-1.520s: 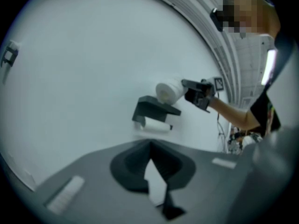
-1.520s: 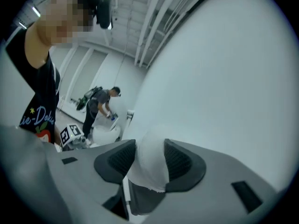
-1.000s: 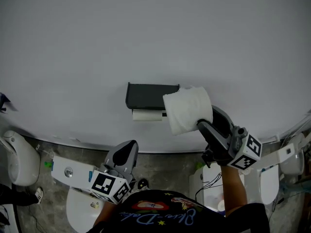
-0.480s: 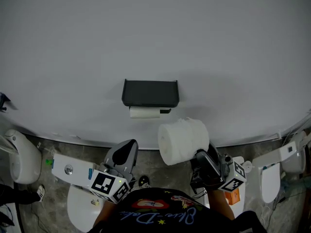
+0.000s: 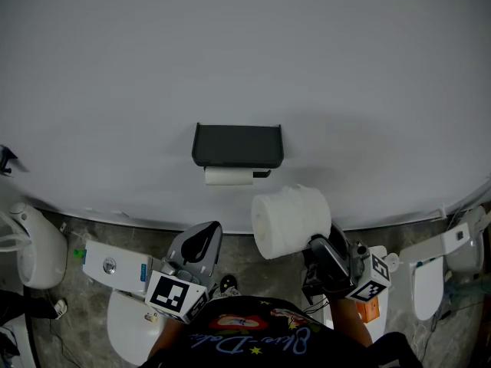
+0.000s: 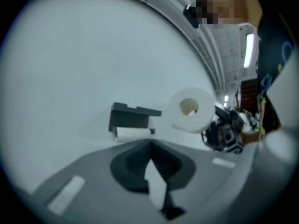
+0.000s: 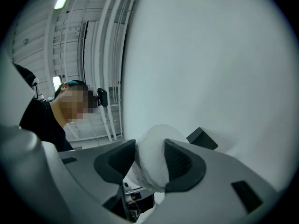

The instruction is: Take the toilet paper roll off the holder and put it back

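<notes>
So the toilet paper roll (image 5: pixel 291 221) is off the holder (image 5: pixel 238 146) right now. It hangs in the air below the holder and off to its right, clear of the wall, not touching anything but the gripper. The right gripper (image 5: pixel 314 245) has it: in the right gripper view both jaws are squeezed into the soft side of the roll (image 7: pixel 150 164), and the paper bulges out between them and past the tips.

The bit that matters for putting it back is the axis. In the left gripper view the cardboard core (image 6: pixel 188 107) faces that camera, so the roll's long axis looks to run sideways along the wall, about in line with the white cylinder (image 5: pixel 229 176) sitting under the black holder. My guess is the roll needs to go up and left, then slide on from the holder's right end.

The left gripper (image 5: pixel 201 240) is down low on the left, jaws closed with nothing in them (image 6: pixel 150 143), well apart from the roll. The right one is obviously the nearer arm.
</notes>
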### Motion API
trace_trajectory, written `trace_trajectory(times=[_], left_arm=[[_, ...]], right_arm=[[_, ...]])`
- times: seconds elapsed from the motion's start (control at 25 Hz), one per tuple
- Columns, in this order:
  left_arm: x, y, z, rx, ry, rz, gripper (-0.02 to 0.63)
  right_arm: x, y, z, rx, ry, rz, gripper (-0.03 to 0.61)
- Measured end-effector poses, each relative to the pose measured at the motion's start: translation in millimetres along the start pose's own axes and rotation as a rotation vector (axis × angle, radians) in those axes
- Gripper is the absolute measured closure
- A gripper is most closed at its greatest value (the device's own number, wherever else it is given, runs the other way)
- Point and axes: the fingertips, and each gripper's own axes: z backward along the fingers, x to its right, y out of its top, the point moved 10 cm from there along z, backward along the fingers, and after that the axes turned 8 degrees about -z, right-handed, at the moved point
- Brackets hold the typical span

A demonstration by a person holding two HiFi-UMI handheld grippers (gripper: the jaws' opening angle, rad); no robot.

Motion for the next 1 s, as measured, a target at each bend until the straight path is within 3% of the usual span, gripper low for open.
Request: trace_trajectory(times=[0.2, 0.36, 0.64, 1.0], left_arm=[[-4.1, -4.7, 4.8, -0.001, 0.015, 0.0, 0.617], [-7.0, -5.8, 8.6, 0.013, 0.026, 0.016, 0.616], [-8.1, -8.4, 18.8, 0.021, 0.028, 0.04, 0.615], [-15.9, -15.7, 37.5, 0.015, 0.082, 0.07, 0.616]], right_arm=[[1.3, 7.0, -8.5, -0.019, 0.005, 0.04, 0.379], [-3.1, 35.5, -38.5, -0.083, 0.045, 0.198, 0.379], [-18.4, 84.0, -131.5, -0.432, 0.125, 0.613, 0.378], [-15.3, 93.6, -209.4, -0.831, 0.066, 0.836, 0.377]])
